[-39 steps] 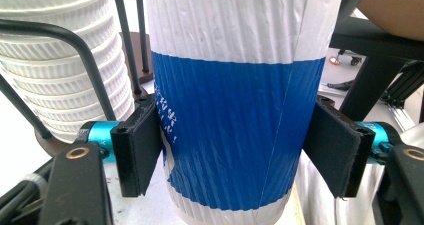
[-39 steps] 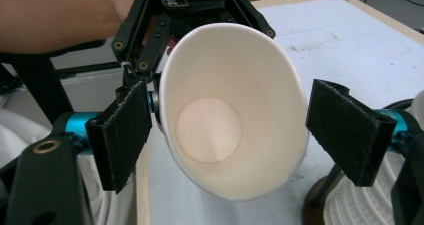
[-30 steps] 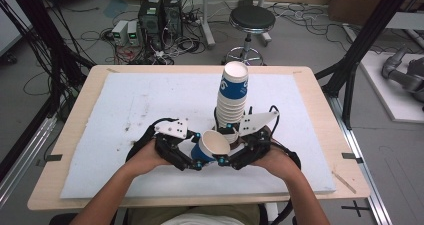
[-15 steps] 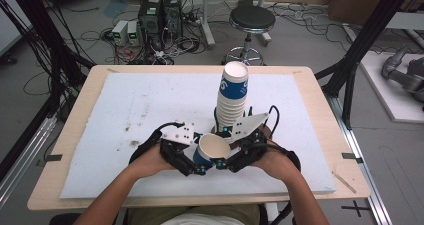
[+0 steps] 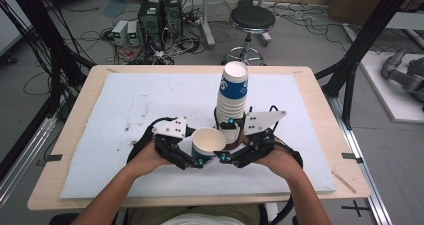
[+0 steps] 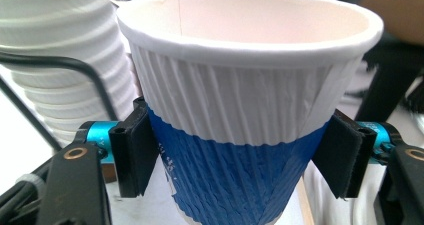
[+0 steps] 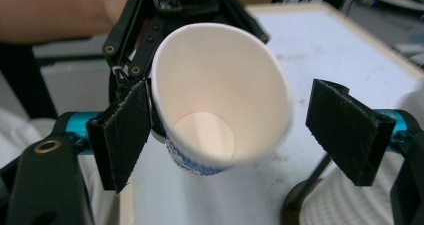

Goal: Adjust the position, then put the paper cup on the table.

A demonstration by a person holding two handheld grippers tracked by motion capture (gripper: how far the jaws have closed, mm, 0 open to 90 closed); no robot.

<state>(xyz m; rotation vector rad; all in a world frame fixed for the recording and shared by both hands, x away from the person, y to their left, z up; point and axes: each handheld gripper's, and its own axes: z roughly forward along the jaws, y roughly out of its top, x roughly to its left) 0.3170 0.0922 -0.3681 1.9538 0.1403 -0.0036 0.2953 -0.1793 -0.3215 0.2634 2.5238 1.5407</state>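
Observation:
A blue-and-white ribbed paper cup (image 5: 207,141) is held upright just above the white mat, in front of a tall stack of the same cups (image 5: 233,100). My left gripper (image 6: 235,160) is shut on the cup (image 6: 240,110), one pad pressed on each side of its blue band. Seen from the right gripper view, the cup (image 7: 220,110) tilts its mouth toward the camera. My right gripper (image 7: 245,135) stands open around it, with a clear gap at one pad (image 7: 345,130). In the high view the left gripper (image 5: 197,160) and right gripper (image 5: 225,155) meet at the cup.
The white foam mat (image 5: 125,110) covers most of the wooden table (image 5: 80,105). The cup stack (image 6: 60,60) stands close behind the held cup. A stool (image 5: 251,20) and computers (image 5: 160,15) sit on the floor beyond the far edge.
Both hands shifted slightly and the cup sits a touch higher than before. The left gripper keeps its hold on it.

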